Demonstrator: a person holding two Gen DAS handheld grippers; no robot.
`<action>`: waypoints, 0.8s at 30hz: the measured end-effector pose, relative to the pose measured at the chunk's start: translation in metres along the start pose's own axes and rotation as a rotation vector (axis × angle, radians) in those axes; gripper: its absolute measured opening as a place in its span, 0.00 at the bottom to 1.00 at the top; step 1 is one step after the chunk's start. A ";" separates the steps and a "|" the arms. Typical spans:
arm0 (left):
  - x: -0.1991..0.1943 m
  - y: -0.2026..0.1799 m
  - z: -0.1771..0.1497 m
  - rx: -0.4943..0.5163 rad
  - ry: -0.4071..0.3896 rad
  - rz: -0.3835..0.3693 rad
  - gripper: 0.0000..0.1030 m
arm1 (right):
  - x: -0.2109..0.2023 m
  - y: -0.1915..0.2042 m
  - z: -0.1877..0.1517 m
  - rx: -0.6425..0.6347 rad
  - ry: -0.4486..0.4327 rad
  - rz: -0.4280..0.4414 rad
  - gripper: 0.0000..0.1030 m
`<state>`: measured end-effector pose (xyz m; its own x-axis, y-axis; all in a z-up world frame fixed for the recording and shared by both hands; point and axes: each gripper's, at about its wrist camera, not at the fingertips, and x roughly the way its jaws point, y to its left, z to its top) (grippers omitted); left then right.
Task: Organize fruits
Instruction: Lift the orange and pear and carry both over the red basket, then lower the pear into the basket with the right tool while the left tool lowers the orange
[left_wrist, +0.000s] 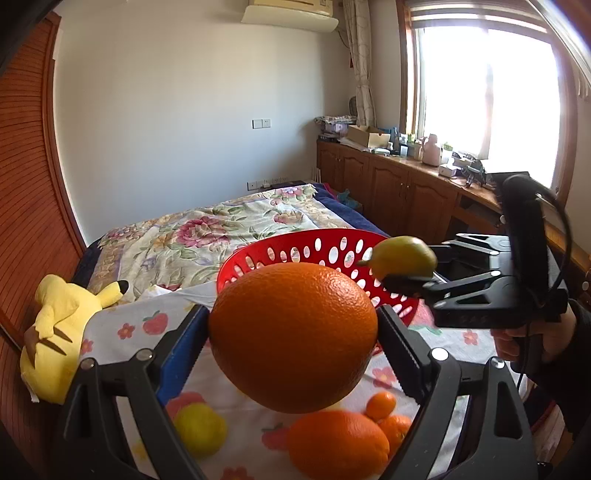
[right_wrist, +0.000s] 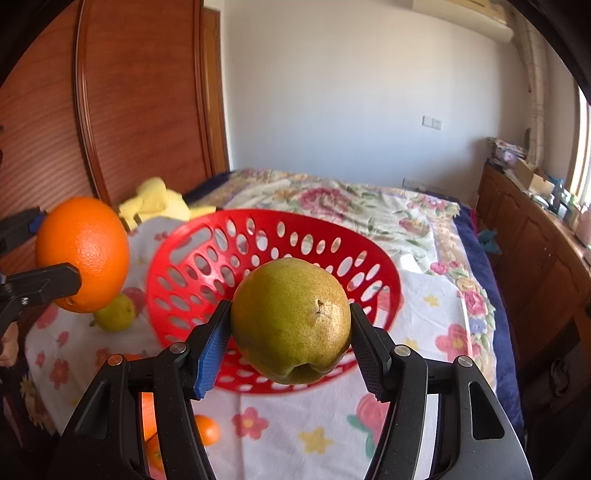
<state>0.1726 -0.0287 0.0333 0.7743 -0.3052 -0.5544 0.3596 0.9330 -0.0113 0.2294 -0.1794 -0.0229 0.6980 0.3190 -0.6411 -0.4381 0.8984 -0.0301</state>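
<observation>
Gripping a big orange (left_wrist: 293, 338), the left gripper (left_wrist: 293, 332) hung above loose fruit (left_wrist: 340, 445) on the bed (left_wrist: 221, 221). The right gripper (right_wrist: 291, 328) clamped a pear (right_wrist: 291, 319) before the empty red basket (right_wrist: 199, 258); a yellow plush toy (left_wrist: 59, 325) lay nearby.

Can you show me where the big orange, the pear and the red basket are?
big orange (left_wrist: 293, 338): left wrist view, middle of its peel.
pear (right_wrist: 291, 319): right wrist view, middle of its speckled skin.
red basket (right_wrist: 207, 266): right wrist view, its holed left wall.
</observation>
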 end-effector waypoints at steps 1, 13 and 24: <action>0.005 -0.001 0.003 0.001 0.003 -0.001 0.87 | 0.009 0.000 0.003 -0.016 0.017 0.001 0.62; 0.048 0.006 0.010 -0.005 0.051 -0.003 0.87 | 0.064 -0.005 0.005 -0.056 0.146 0.011 0.62; 0.071 0.009 0.012 0.000 0.080 -0.011 0.87 | 0.080 0.001 0.003 -0.115 0.189 -0.007 0.63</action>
<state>0.2366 -0.0445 0.0041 0.7261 -0.2994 -0.6190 0.3683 0.9295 -0.0176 0.2869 -0.1518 -0.0719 0.5876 0.2405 -0.7726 -0.5024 0.8569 -0.1153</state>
